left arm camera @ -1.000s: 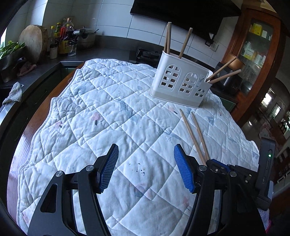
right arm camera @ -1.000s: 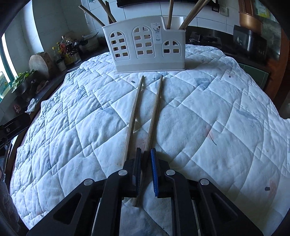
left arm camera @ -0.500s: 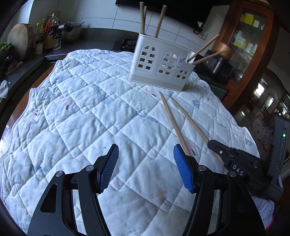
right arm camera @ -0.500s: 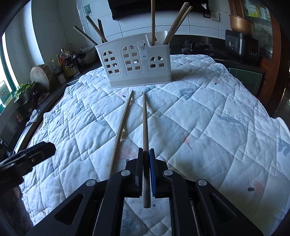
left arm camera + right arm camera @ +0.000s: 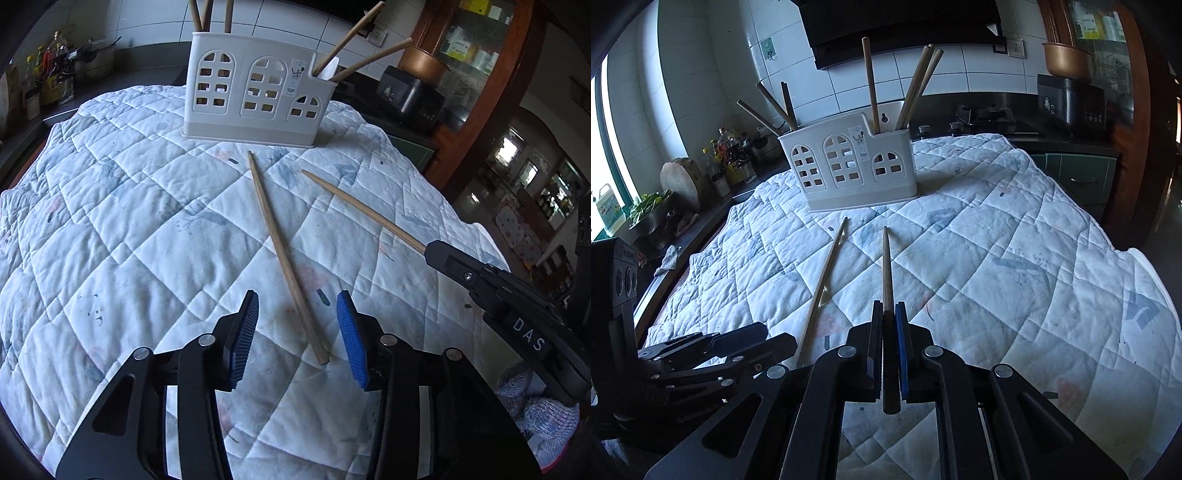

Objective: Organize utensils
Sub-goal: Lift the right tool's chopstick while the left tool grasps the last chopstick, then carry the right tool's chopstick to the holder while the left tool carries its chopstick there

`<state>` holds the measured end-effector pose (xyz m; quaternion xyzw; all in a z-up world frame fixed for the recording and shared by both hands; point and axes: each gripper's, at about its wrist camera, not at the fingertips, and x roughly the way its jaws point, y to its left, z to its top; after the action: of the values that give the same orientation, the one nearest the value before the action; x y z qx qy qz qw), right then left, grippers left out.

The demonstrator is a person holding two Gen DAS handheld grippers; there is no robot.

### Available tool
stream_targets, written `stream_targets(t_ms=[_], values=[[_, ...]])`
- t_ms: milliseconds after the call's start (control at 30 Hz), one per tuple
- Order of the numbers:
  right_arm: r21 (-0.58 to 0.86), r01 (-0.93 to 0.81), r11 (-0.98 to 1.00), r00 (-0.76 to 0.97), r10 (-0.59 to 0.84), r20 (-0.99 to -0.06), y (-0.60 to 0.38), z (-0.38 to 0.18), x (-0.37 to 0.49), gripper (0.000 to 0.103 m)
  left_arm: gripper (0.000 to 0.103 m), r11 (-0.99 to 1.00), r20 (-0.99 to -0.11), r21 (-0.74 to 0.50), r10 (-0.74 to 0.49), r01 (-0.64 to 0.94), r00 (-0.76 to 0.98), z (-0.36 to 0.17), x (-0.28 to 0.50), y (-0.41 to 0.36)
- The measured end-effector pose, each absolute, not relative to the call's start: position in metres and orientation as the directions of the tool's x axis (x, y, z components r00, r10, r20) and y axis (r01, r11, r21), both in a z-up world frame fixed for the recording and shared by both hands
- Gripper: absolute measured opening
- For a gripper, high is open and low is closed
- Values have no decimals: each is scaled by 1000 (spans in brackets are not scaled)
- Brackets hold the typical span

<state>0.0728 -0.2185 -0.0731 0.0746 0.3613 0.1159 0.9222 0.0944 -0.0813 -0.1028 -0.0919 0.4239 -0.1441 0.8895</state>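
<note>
A white utensil holder point(image 5: 255, 99) with arched cut-outs stands at the far side of the quilted cloth and holds several wooden chopsticks; it also shows in the right wrist view point(image 5: 849, 170). My right gripper point(image 5: 888, 314) is shut on one chopstick point(image 5: 886, 266) and holds it above the cloth, tip toward the holder; the same chopstick shows in the left wrist view point(image 5: 362, 208). A second chopstick point(image 5: 284, 254) lies flat on the cloth, its near end between the fingers of my left gripper point(image 5: 297, 314), which is open around it.
The white quilted cloth point(image 5: 129, 221) covers the table. A counter at the left carries bottles point(image 5: 727, 162), a round wooden board point(image 5: 681, 181) and greens. A stove and a dark appliance point(image 5: 1071, 101) stand behind the table. A wooden cabinet point(image 5: 461, 55) is at the right.
My right gripper has lifted its chopstick off the cloth. My left gripper has moved forward and right over the lying chopstick, and its jaws have narrowed.
</note>
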Motion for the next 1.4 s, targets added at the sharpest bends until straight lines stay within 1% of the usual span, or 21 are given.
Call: stream_targets(t_ms=[33,67,133,200,300,367,433,567,667,800,1100,1400], values=[[224,-159,962,712,269,-648,-220,-73,73,6,35,940,-731,-291,-338,177,593,-105,97,-83],[226,-158,961,714,269,-647,-222,-72,73,7,32,940,-736,-294,-339,174,587,-107,100,-85],[225,-157,962,716,268,-644,-224,-71,73,7,29,941,-744,-295,-335,166,578,-112,105,-88],[227,-157,961,718,269,-642,-226,-71,73,7,28,945,-752,-290,-322,150,576,-115,109,-90],[229,-157,961,719,270,-640,-227,-71,73,7,22,952,-761,-274,-301,135,574,-118,113,-93],[228,-157,961,719,270,-641,-226,-71,74,7,15,961,-768,-246,-273,128,579,-119,115,-96],[229,-158,960,718,271,-640,-226,-71,74,7,11,969,-773,-212,-244,125,585,-119,115,-98],[220,-162,962,724,267,-636,-227,-67,73,7,6,967,-767,-224,-250,119,590,-114,115,-92],[200,-171,965,731,261,-631,-226,-62,72,7,6,965,-745,-230,-257,124,616,-102,112,-82],[186,-182,966,744,259,-615,-227,-50,72,7,5,964,-689,-230,-259,135,677,-76,107,-67],[153,-247,957,757,289,-586,-223,-9,83,7,5,957,-589,-221,-285,189,756,-29,103,-47],[85,-324,942,745,309,-591,-207,31,104,7,5,952,-558,-204,-305,229,772,-1,116,-33]])
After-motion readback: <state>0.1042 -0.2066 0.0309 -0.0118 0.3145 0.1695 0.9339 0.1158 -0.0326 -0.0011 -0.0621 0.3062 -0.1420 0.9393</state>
